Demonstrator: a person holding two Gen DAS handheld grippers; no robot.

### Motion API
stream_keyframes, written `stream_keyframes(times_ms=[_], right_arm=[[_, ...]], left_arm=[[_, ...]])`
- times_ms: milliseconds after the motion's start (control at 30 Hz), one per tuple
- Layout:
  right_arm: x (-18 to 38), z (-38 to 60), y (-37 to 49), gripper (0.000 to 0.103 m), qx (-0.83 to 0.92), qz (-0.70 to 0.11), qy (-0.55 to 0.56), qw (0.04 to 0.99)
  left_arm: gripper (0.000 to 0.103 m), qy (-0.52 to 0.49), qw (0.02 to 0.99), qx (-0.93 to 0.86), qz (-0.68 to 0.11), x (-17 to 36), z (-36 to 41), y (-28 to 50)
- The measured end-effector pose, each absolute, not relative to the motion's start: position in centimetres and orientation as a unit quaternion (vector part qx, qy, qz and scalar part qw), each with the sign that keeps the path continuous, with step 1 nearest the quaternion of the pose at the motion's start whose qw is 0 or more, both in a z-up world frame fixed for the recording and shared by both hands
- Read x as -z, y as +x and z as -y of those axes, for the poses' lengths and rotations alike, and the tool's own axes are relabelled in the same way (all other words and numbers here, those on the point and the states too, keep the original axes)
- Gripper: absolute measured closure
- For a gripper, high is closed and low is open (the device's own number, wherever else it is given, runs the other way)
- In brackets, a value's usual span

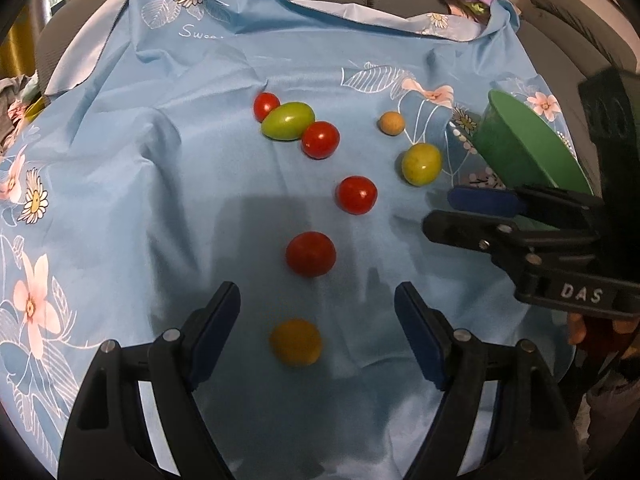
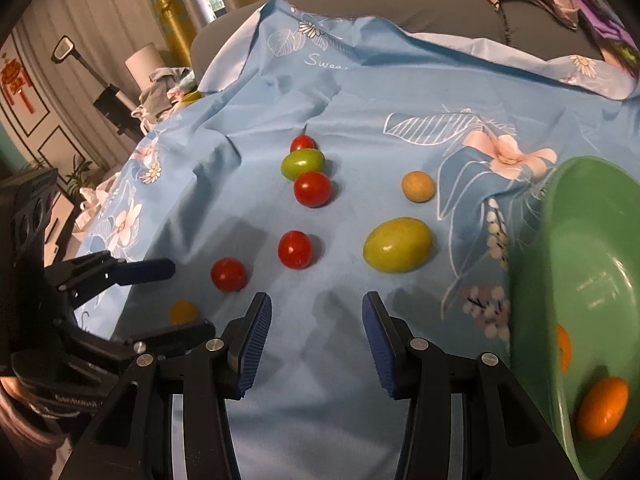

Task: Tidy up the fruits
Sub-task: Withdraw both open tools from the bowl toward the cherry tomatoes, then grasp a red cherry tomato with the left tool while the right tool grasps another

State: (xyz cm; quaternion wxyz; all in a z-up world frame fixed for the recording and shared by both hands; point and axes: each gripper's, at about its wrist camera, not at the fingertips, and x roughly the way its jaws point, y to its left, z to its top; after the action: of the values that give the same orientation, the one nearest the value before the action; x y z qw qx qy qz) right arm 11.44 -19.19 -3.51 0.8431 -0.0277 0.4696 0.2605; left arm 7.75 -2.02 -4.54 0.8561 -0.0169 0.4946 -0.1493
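Both your left gripper [image 1: 316, 316] and right gripper [image 2: 316, 328] are wide open and empty over the blue cloth [image 1: 160, 184], so grab that small, light, squishy orange fruit [image 1: 296, 342] gently across its middle; the smooth skin probably slips, then the green bowl [image 2: 592, 264].

Four red tomatoes [image 1: 320, 139], two green fruits [image 1: 288, 121], one yellow tomato [image 1: 296, 342], one tan ball [image 1: 391, 123], one bowl [image 2: 580, 264], one orange fruit [image 2: 602, 407].
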Motion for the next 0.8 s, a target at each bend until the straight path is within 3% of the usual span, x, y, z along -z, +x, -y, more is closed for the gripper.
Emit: stream_keyframes(times_ms=[300, 400, 633, 800], right_arm=[[4.4, 16.8, 13.5, 0.055, -0.280, -0.479, -0.045, 0.831], [4.5, 16.0, 14.3, 0.055, -0.286, -0.478, -0.051, 0.829], [5.8, 15.1, 15.6, 0.055, -0.280, -0.493, -0.059, 0.822], [5.9, 15.2, 15.7, 0.055, -0.281, -0.489, -0.060, 0.824]], left_arm=[[0.027, -0.008, 0.856, 0.157, -0.493, 4.7, 2.1, 9.2], [0.032, -0.009, 0.853, 0.156, -0.499, 5.2, 2.1, 9.8], [0.055, -0.020, 0.846, 0.152, -0.511, 6.0, 2.0, 10.8], [0.056, -0.015, 0.849, 0.148, -0.507, 6.0, 2.2, 11.1]])
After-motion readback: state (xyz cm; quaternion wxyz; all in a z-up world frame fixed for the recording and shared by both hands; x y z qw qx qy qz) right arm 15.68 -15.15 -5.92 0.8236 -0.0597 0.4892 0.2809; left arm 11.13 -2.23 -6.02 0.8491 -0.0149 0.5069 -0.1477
